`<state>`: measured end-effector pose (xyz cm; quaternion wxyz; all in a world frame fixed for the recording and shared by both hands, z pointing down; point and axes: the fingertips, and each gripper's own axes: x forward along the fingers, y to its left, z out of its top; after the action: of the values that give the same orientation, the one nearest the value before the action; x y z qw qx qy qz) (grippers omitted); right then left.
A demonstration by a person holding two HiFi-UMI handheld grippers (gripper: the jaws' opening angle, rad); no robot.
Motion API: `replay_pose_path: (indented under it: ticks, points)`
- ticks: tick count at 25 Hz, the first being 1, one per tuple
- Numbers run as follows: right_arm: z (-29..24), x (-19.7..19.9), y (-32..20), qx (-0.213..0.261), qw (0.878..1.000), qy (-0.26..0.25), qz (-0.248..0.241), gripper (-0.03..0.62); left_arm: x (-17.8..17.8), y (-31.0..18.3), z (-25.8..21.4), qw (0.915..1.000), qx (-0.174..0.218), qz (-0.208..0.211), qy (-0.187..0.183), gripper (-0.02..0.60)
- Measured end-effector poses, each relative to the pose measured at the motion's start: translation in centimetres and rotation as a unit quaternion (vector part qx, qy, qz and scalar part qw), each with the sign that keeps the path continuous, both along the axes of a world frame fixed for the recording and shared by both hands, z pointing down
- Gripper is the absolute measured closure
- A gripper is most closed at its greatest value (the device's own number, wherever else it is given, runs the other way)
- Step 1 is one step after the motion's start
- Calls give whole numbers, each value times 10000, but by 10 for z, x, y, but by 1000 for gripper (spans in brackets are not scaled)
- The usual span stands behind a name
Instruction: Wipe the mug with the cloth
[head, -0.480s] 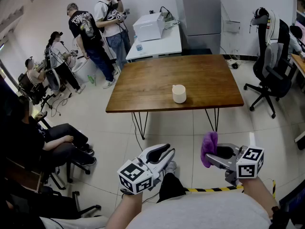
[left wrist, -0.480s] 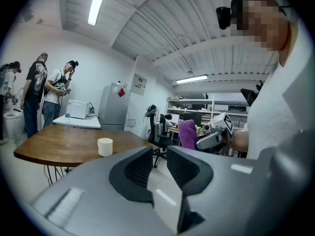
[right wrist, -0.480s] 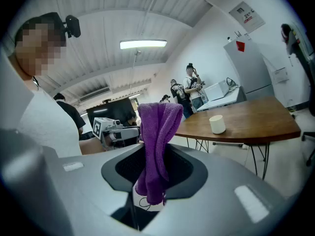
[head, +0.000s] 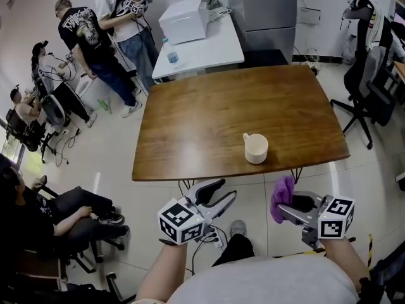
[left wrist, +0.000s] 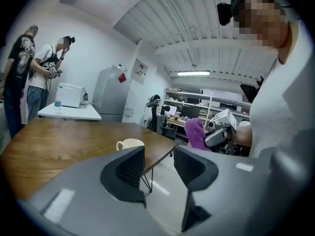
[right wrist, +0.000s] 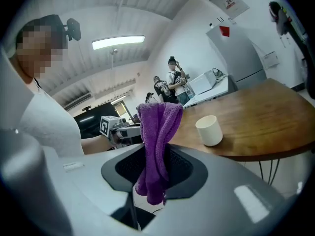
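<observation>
A cream mug (head: pixel 256 149) stands upright near the front right edge of the brown wooden table (head: pixel 209 116); it also shows as the mug (left wrist: pixel 129 144) and the mug (right wrist: pixel 209 130). My left gripper (head: pixel 219 194) hangs below the table's front edge, jaws open with nothing between them, seen again as the left gripper (left wrist: pixel 158 168). My right gripper (head: pixel 285 209) is shut on a purple cloth (head: pixel 281 197), which sticks up between the jaws as the cloth (right wrist: pixel 156 146). Both grippers are short of the table and apart from the mug.
Several people stand and sit at the left by a white table (head: pixel 202 46) with a printer (head: pixel 183 19). A black office chair (head: pixel 370 84) is at the right. A grey cabinet (head: pixel 266 11) stands behind the wooden table.
The table and mug have come closer to me and lower in the head view. Both grippers keep their pose, the cloth still gripped in the right one.
</observation>
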<state>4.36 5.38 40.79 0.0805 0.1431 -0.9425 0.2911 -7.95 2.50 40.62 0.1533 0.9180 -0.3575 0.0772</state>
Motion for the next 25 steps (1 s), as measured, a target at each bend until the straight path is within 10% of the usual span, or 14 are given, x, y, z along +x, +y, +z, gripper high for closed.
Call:
replay_pose_path:
  ticks: [13, 25]
  points:
    - [35, -51, -127, -614, 9965, 4, 560, 477, -26, -169, 76, 9922, -573, 1056, -344, 415]
    - [72, -57, -131, -954, 9953, -15, -173, 477, 9, -242, 143, 9769, -1052, 1563, -1009, 405]
